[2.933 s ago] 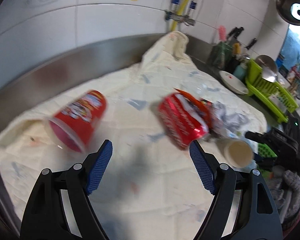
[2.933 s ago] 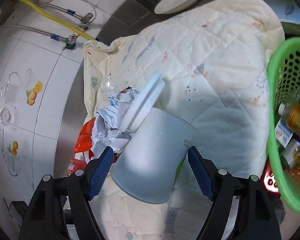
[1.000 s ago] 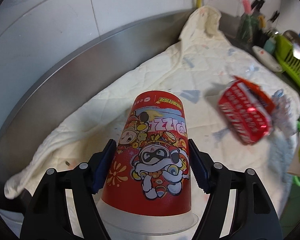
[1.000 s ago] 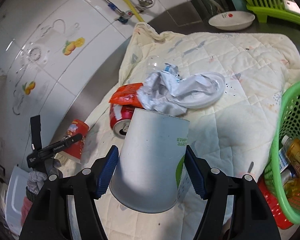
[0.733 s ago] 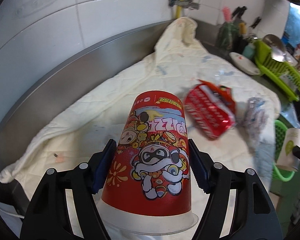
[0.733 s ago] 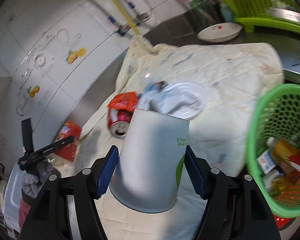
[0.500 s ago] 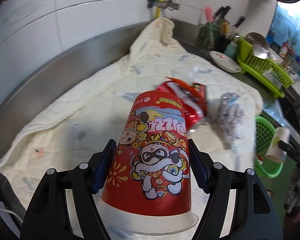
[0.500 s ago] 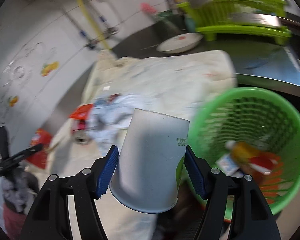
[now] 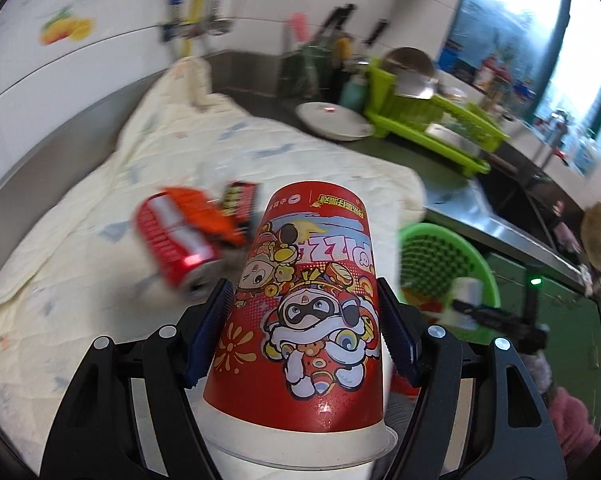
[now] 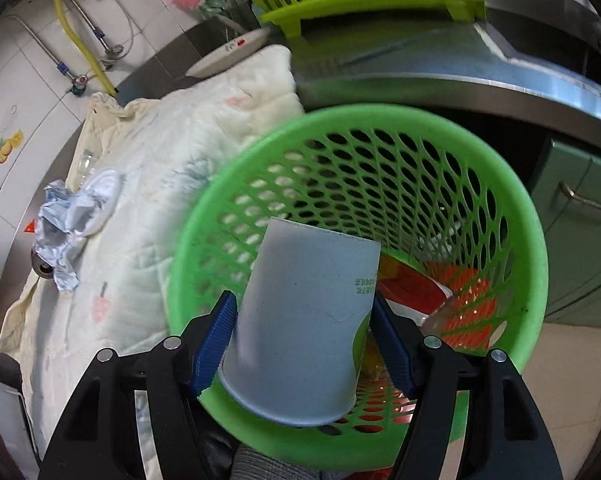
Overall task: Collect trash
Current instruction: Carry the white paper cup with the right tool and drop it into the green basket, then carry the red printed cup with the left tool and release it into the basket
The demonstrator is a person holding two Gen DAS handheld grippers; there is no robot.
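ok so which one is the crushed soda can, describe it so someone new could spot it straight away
Start from the cream quilted cloth spread over the steel counter, seen from the left wrist camera. Near its middle, just left of the red cartoon cup held in the left gripper, lies the soda can on its side. It is the only metal piece there: red with white lettering, dented, resting against an orange wrapper.

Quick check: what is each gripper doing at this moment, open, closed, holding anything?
Left gripper: closed on the red cartoon-printed paper cup.
Right gripper: closed on the plain white paper cup, over the green mesh plastic basket.
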